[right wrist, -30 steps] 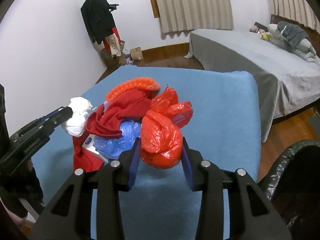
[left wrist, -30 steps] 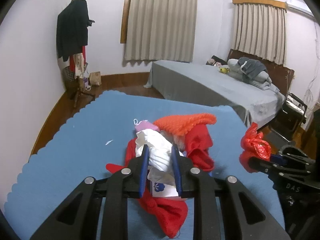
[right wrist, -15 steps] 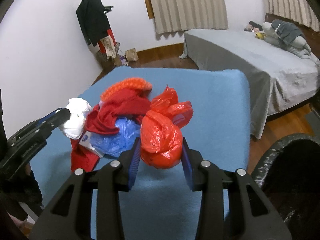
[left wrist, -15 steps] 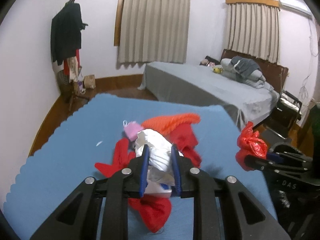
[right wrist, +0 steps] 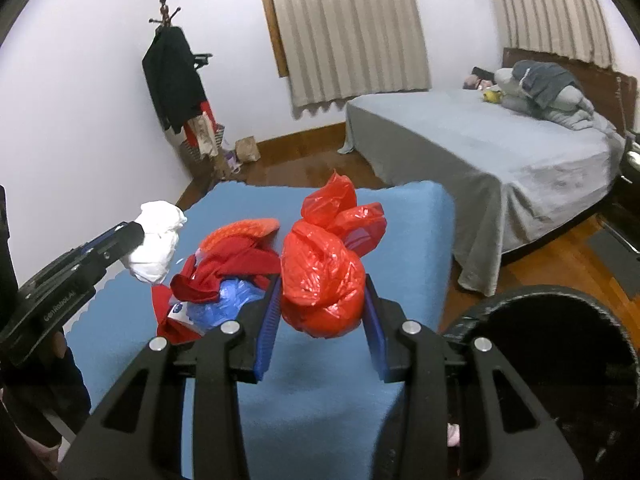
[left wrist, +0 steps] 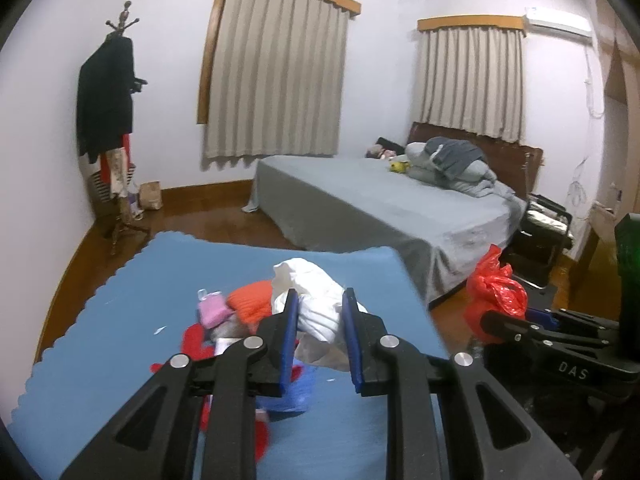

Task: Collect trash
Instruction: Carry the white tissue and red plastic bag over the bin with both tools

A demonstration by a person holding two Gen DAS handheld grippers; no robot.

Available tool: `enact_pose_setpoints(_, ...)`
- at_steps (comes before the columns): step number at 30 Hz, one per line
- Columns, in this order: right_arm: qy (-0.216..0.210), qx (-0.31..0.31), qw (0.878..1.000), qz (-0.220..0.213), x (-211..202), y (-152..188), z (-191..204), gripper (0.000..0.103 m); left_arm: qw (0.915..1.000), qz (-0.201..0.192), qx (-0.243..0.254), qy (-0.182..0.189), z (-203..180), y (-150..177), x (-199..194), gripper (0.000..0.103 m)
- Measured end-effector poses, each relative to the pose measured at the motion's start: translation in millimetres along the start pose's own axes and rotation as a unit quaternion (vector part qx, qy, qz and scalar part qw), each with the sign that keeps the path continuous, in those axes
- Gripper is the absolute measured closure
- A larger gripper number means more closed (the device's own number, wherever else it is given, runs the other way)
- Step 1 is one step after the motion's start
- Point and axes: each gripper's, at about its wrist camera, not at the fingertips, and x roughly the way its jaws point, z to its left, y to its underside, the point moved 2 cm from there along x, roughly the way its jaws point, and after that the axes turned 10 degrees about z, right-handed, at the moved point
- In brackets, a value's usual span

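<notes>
My left gripper (left wrist: 319, 312) is shut on a crumpled white tissue wad (left wrist: 316, 300) and holds it above the blue table (left wrist: 120, 304). It also shows in the right wrist view (right wrist: 158, 244). My right gripper (right wrist: 322, 300) is shut on a red plastic bag (right wrist: 324, 276), raised over the table's right part; the bag shows in the left wrist view (left wrist: 494, 292) past the table edge. A pile of red cloth (right wrist: 228, 268), an orange knit piece (left wrist: 250, 300), a blue plastic bag (right wrist: 224, 306) and a small pink item (left wrist: 212, 308) lies on the table.
A black-lined trash bin (right wrist: 552, 364) stands at the table's right side, low in the right wrist view. A grey bed (left wrist: 380, 208) is behind the table. A coat rack (left wrist: 114, 132) stands in the left corner. Wooden floor (right wrist: 560, 252) lies between table and bed.
Both grippers have lifted with their loads. The white wad has come up off the cloth pile. The red bag has moved right toward the bin, which shows more fully now.
</notes>
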Motion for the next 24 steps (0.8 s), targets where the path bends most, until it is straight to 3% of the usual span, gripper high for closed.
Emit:
enact_pose_setpoints(12, 0.055, 0.043, 0.997, -0.025, -49, 19, -51, 0.066, 0.9970, -0.008, 0.037, 0.067, -62, -7, -2, 0.081)
enact_pose_setpoints(24, 0.112, 0.082, 0.990, -0.038, -88, 45, -101, 0.066, 0.9869, 0.002, 0.081, 0.140, -130, -3, 8, 0.081)
